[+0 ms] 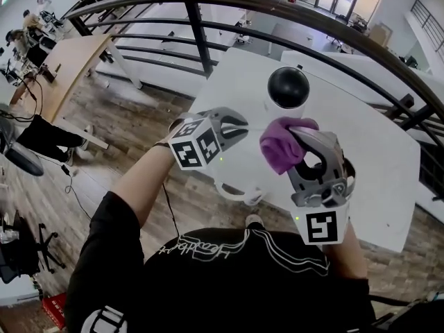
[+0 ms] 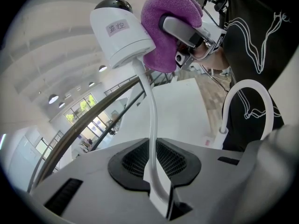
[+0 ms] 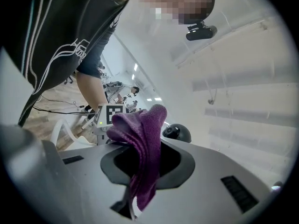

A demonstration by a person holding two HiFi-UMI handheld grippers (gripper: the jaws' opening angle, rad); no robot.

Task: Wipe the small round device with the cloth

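**Small round device** point(image 1: 288, 87): white body with a glossy black dome and a label on its side, held in the air over the white table point(image 1: 378, 165). Its white stem point(image 2: 152, 125) is clamped between the nearly closed jaws of the left gripper point(image 1: 239, 127). The right gripper point(image 1: 300, 136) has its jaws closed on the purple cloth point(image 1: 279, 146), which touches the device's side. A curved railing point(image 1: 208, 5) runs past the table's far edge, and open wood floor point(image 1: 139, 116) lies to the left.
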